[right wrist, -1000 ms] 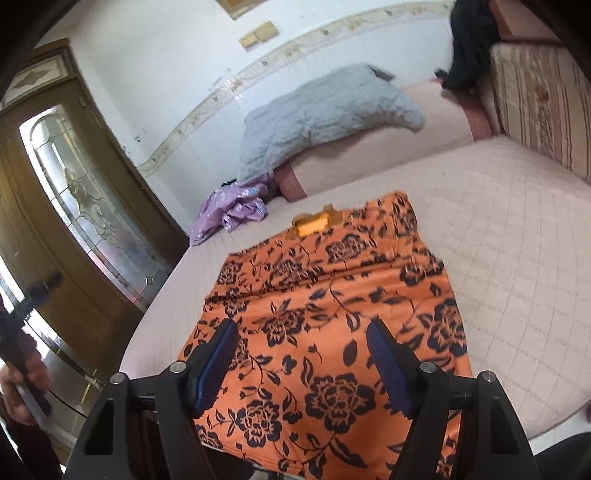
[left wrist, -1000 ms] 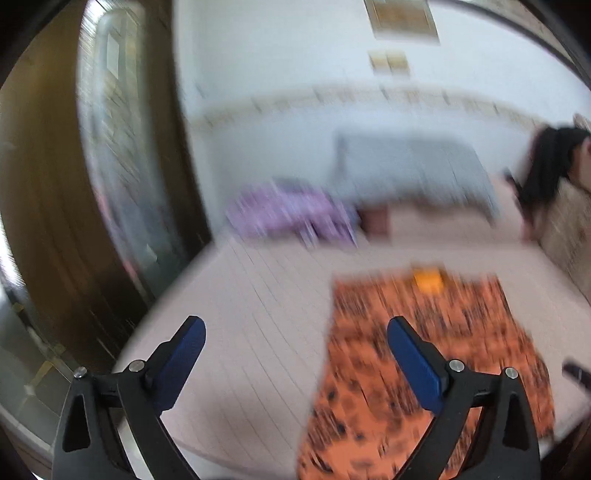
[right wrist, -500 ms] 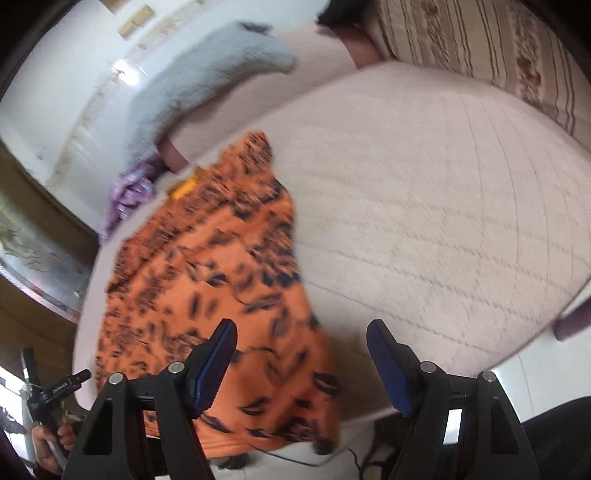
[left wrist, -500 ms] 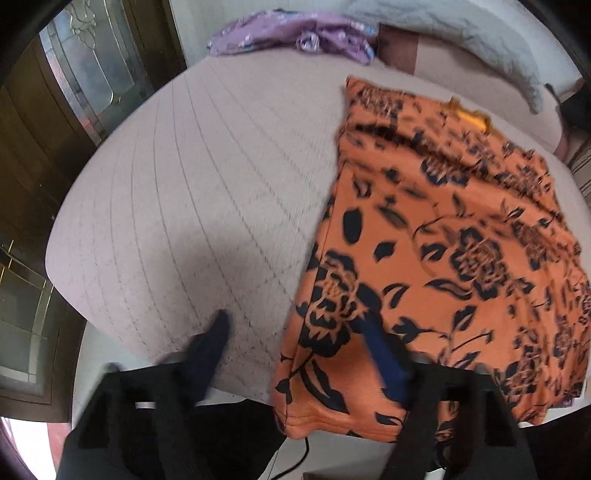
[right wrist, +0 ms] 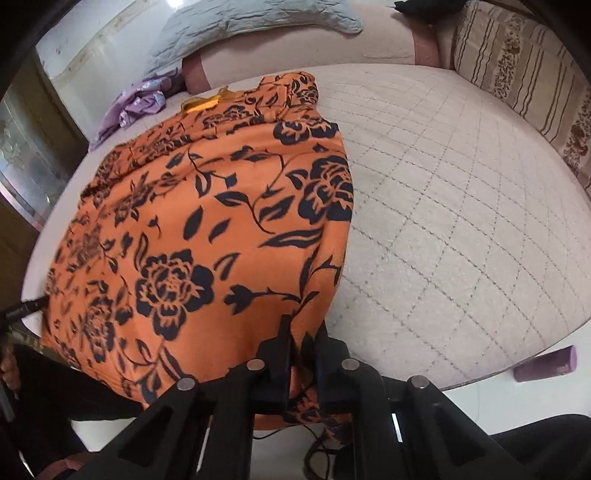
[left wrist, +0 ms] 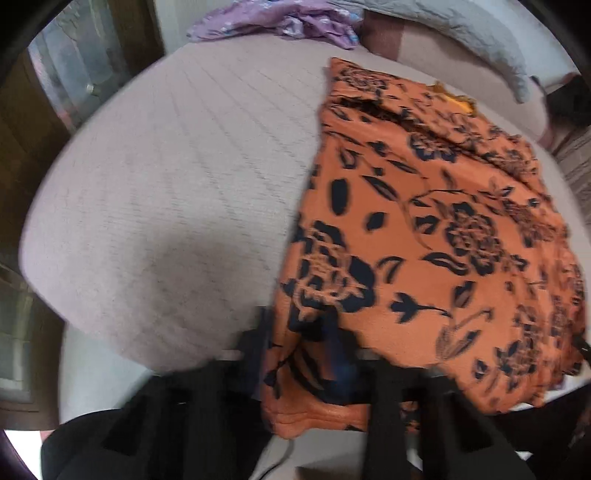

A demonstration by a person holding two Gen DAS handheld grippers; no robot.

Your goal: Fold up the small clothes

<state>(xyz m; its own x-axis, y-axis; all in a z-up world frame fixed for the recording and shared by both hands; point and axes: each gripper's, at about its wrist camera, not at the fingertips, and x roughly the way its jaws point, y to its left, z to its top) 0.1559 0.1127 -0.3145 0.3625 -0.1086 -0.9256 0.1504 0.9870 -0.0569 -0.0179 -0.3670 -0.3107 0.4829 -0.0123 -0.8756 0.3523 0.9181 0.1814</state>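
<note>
An orange garment with black flowers (left wrist: 424,229) lies spread flat on the pale quilted bed (left wrist: 166,177), its hem hanging over the near edge. My left gripper (left wrist: 299,332) is shut on the hem's near left corner. In the right wrist view the same garment (right wrist: 207,229) fills the left half, and my right gripper (right wrist: 301,339) is shut on the hem's near right corner. The left gripper's tip (right wrist: 26,308) shows at the garment's far left edge.
A purple garment (left wrist: 280,26) lies crumpled at the far side of the bed beside a grey quilt (right wrist: 240,26). A striped cushion (right wrist: 524,77) stands at the right. A purple bottle (right wrist: 546,363) lies on the floor. A wooden glazed door (left wrist: 74,74) is on the left.
Both grippers have dropped to the near edge of the bed and closed on the garment's hem corners; they were open and above the garment before.
</note>
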